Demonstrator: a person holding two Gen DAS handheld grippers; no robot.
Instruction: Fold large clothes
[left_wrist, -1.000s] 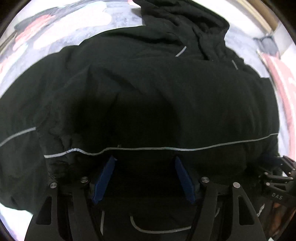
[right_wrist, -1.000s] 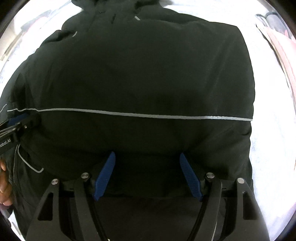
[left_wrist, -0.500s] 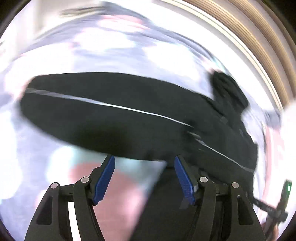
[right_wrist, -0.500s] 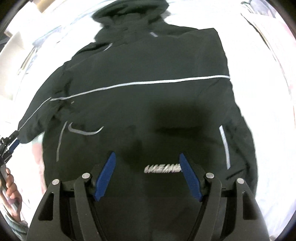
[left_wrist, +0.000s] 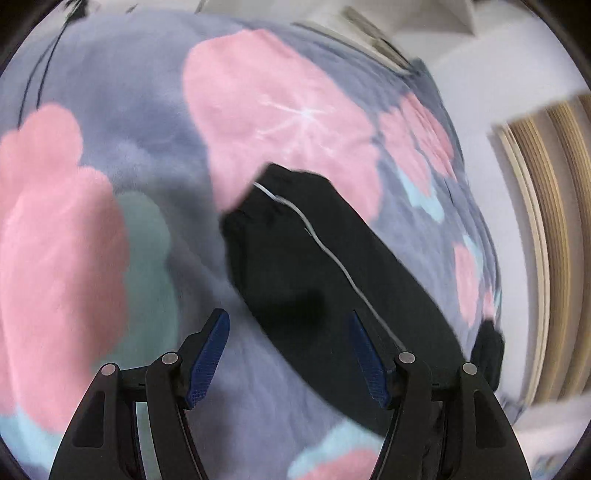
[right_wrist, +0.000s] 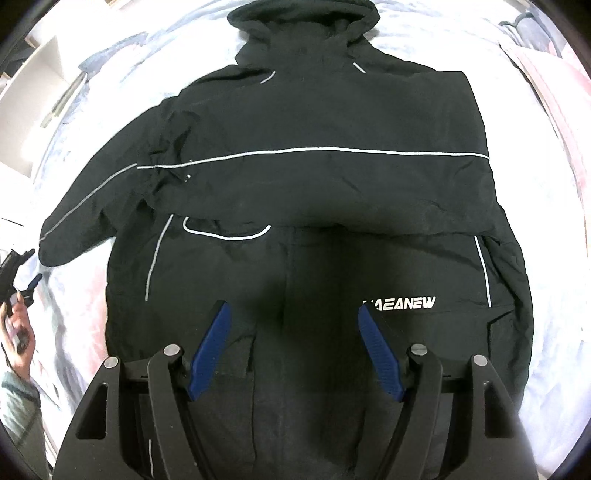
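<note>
A black hooded jacket (right_wrist: 314, 192) with thin white piping lies flat on the bed, hood at the far end. One sleeve is folded across the chest; the other sleeve (right_wrist: 88, 206) sticks out to the left. My right gripper (right_wrist: 293, 321) is open and empty, hovering above the jacket's lower front near the white lettering (right_wrist: 402, 304). My left gripper (left_wrist: 290, 332) is open and empty above that outstretched sleeve (left_wrist: 314, 258), whose cuff (left_wrist: 258, 199) lies just ahead of it. The left gripper also shows in the right wrist view (right_wrist: 16, 273), beside the cuff.
The bed is covered by a grey-blue blanket (left_wrist: 110, 110) with pink flower shapes. A wooden frame (left_wrist: 546, 221) and white wall stand to the right in the left wrist view. A pink cloth (right_wrist: 546, 85) lies at the far right of the bed.
Both grippers have pulled back from the jacket body. The left one has swung out to the left sleeve cuff. The right one has risen, so the whole jacket shows.
</note>
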